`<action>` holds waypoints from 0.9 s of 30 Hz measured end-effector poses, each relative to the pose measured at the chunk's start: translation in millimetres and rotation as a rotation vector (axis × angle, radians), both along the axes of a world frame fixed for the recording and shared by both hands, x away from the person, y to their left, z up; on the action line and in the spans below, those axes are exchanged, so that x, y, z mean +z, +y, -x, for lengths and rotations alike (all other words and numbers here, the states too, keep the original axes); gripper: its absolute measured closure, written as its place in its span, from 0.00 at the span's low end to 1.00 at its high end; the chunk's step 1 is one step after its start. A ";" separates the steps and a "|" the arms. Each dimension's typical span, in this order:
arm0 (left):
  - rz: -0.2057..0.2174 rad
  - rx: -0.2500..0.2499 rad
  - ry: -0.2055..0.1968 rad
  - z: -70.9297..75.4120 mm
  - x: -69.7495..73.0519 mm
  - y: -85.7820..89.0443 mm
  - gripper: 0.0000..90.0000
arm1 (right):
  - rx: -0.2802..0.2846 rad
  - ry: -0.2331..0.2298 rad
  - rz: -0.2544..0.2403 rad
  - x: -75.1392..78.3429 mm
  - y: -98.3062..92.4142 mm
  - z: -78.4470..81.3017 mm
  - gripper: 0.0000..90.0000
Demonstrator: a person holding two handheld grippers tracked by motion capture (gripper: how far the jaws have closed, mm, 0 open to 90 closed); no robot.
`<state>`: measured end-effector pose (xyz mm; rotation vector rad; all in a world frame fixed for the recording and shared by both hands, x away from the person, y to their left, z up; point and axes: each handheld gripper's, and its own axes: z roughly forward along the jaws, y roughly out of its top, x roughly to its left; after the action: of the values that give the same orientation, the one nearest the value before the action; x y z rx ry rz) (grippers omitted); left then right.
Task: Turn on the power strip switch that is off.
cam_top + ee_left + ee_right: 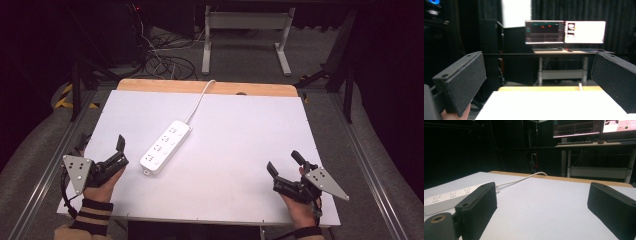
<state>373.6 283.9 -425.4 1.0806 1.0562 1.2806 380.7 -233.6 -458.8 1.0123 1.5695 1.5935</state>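
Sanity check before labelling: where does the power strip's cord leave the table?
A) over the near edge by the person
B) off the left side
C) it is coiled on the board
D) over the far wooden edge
D: in the high view the white cord runs from the far end of the power strip up across the white board and drops over the far wooden edge.

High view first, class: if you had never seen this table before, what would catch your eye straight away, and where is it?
A white power strip lies at an angle left of the middle of the white table, its cord running off over the far edge. Near the front corners, two hands each hold black tongs, the left tongs and the right tongs, both open and holding nothing.
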 end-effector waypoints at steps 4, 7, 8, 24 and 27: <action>-0.009 0.025 0.013 -2.6 -3.6 -0.5 0.00 | -0.002 -0.001 -0.001 0.5 0.1 0.5 0.10; 0.008 0.024 0.020 -3.4 -4.9 -0.3 0.00 | -0.002 -0.001 -0.002 0.6 0.1 0.5 0.10; 0.008 0.027 0.020 -3.6 -5.2 -0.3 0.00 | -0.003 0.000 -0.001 0.5 0.0 0.5 0.10; -0.012 0.014 0.034 -3.4 -7.8 -0.3 0.00 | -0.003 -0.005 -0.004 2.2 1.2 1.6 0.10; -0.008 0.010 0.040 -3.7 -8.0 0.2 0.00 | 0.000 -0.008 -0.001 2.4 2.2 2.3 0.10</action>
<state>377.3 284.1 -433.4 1.1116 1.0887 1.2768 378.5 -231.4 -456.4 1.0056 1.5639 1.5959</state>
